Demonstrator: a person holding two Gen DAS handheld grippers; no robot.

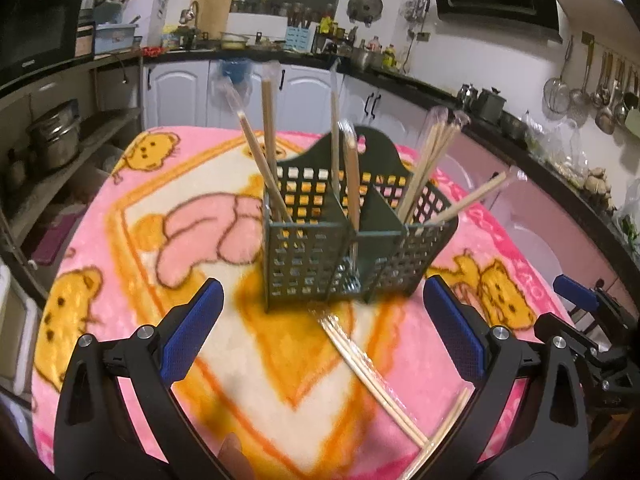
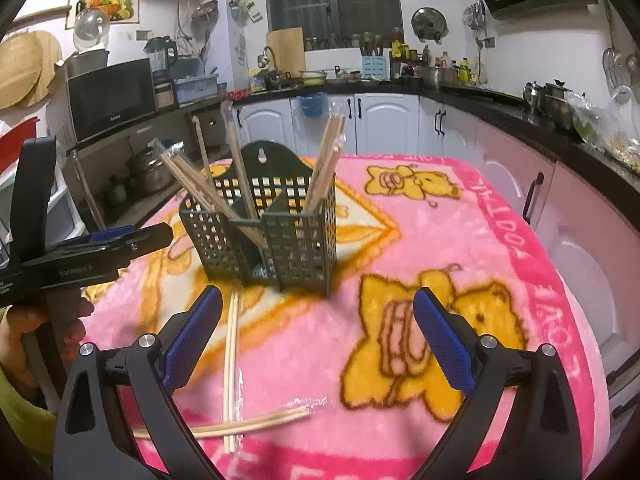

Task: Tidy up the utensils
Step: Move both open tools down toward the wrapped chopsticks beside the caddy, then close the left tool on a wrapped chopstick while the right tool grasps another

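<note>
1. My left tool (image 1: 320, 316) is spread wide and holds nothing.
2. The green basket (image 1: 320, 256) stands just past it, with chopsticks (image 1: 430, 160) inside.
3. Two wrapped chopstick pairs (image 2: 231, 364) lie crossed before the basket.
4. My right tool (image 2: 318, 326) is spread, empty too.

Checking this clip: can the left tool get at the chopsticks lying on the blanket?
Probably yes. The left tool is open and empty, and the chopsticks lie uncovered between its fingers, in front of the basket, with nothing in the way.
</note>
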